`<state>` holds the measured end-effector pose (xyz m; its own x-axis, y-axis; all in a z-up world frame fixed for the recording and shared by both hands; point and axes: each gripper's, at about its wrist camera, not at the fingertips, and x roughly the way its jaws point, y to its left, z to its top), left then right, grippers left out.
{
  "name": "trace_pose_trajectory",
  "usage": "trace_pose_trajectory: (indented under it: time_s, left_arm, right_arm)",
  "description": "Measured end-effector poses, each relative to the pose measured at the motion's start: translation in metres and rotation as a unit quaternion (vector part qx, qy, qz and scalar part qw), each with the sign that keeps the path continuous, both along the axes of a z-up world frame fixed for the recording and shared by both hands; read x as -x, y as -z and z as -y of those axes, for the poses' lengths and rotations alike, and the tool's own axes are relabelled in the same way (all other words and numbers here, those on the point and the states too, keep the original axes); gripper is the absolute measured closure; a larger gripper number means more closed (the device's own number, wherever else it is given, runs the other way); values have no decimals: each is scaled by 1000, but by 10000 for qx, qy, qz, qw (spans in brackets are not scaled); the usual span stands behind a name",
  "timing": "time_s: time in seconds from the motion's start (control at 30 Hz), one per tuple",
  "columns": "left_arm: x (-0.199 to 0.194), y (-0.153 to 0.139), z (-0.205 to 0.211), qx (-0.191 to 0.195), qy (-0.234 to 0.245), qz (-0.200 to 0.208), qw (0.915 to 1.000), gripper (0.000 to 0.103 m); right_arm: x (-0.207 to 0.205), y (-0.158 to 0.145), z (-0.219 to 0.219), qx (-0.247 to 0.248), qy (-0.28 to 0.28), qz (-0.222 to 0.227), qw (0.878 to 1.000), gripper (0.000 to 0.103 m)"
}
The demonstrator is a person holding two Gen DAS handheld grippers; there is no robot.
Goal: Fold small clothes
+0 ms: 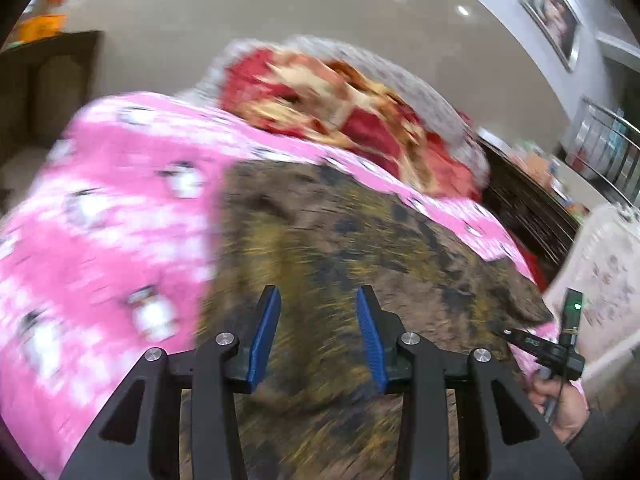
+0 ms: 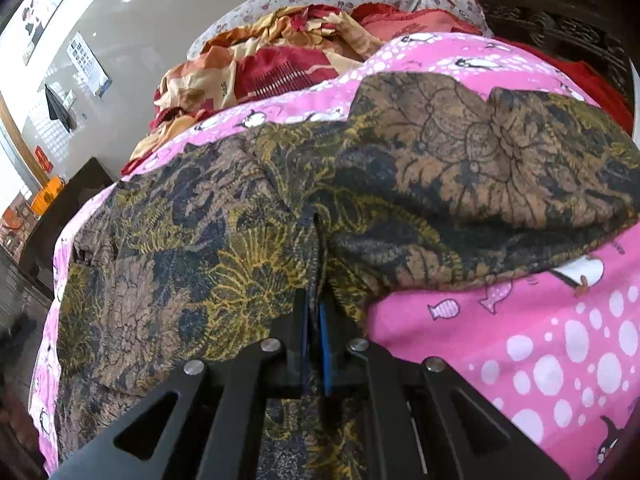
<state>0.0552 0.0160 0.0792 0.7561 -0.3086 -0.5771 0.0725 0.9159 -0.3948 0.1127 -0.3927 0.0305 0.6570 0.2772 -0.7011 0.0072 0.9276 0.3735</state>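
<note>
Brown floral garment (image 2: 280,208) lengthwise toward pillows

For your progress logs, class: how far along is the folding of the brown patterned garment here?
Done: the brown patterned garment lies spread on the pink penguin bedsheet. In hand: the right gripper is shut on a raised fold of it; the left gripper hovers open above it. Left: no finished fold shows yet.
</note>
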Motion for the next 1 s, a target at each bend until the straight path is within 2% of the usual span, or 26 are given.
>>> trace_pose_trajectory:
  time_s: [0.07,0.1,0.13,0.17,0.2,0.23,0.27,0.37,0.43,0.47,0.53,0.57,0.6,0.63,0.73,0.83,0.9,1.0]
  left_arm:
    - [-20,14,9,-353,-138,-201,9991,98]
    - [-29,28,8,-602,-354,-379,9968,99]
    - [-36,48,0,-649,-611,-673,9937,101]
    - [-39,68,-10,-487,-678,-896,9925,103]
    - [-35,69,-17,-241,-727,-805,9938,103]
    - [-32,62,-21,-163,-806,-775,9936,103]
    - [-31,56,-22,-141,-850,-762,9934,103]
    - [-30,23,-22,-152,-916,-295,9952,103]
    - [-48,8,-15,-242,-839,-128,9961,101]
    - [-58,8,-13,-318,-808,-154,9961,100]
    - [-89,29,-10,-663,-726,-561,9936,100]
    - [-104,48,-12,-879,-729,-922,9892,101]
    - [-112,57,-17,-865,-655,-1020,9889,102]
    - [-112,55,-21,-773,-613,-885,9912,102]
    - [-98,38,-27,-756,-725,-835,9910,102]
    - [-58,16,-29,-518,-821,-424,9944,98]
    - [-32,18,-24,-373,-662,-375,9964,96]
    - [-10,36,-8,-545,-406,-489,9965,96]
  right_arm:
    - [-2,3,2,-86,14,-58,9999,98]
    - [-2,3,3,-114,17,-57,9999,98]
    - [-2,3,3,-121,15,-51,9999,98]
    - [-2,4,4,-125,14,-54,9999,98]
    - [-2,4,4,-143,11,-60,9999,98]
    - [-3,4,4,-153,11,-68,9999,98]
    - [-2,4,4,-172,9,-70,9998,98]
    - [-3,4,4,-197,14,-74,9998,98]
    - [-3,4,5,-198,13,-74,9998,98]
    - [-3,4,5,-203,13,-75,9998,98]
    - [-3,4,5,-210,13,-74,9998,98]
    - [-3,4,5,-225,12,-76,9997,98]
    - [-3,4,5,-244,11,-74,9997,98]
    - [-3,4,6,-258,7,-69,9996,98]
    - [-2,4,5,-250,7,-72,9997,98]
    - [-2,4,4,-232,18,-71,9997,97]
    - [-2,3,2,-155,27,-74,9998,95]
    - [6,-11,1,54,172,25,9998,84]
